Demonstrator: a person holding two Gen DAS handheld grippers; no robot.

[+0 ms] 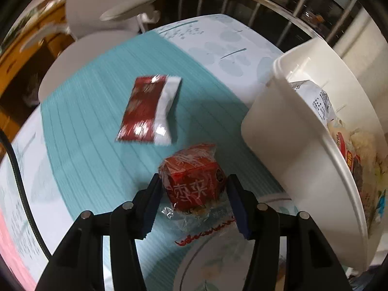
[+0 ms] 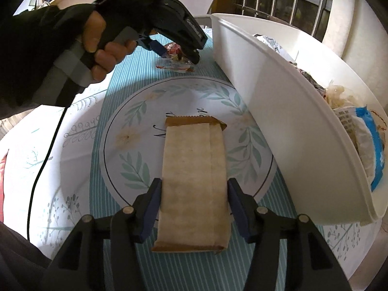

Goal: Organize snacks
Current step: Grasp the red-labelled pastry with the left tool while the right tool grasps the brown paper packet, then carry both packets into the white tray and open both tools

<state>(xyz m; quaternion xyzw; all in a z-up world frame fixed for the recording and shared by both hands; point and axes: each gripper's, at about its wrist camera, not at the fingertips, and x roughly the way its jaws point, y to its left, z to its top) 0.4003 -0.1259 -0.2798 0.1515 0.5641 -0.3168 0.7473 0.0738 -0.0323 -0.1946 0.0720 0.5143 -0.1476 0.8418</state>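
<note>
On the teal striped tablecloth [image 1: 92, 121], the white plastic tub [image 1: 291, 145] held several snacks, while three remained outside: the left gripper [image 1: 192, 189] pinched a red clear-wrapped snack [image 1: 194, 181], the right gripper [image 2: 194, 194] pinched a tan paper packet [image 2: 194, 181], and a red-and-white sachet [image 1: 148, 109] lay far left.

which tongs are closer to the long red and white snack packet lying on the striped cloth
Left. The left tongs straddle the small red wrapped snack lying just short of the red and white packet. The right tongs straddle the brown paper packet, farther back.

Dim indoor light — motion-blurred (left view), fisheye-warped edges.
</note>
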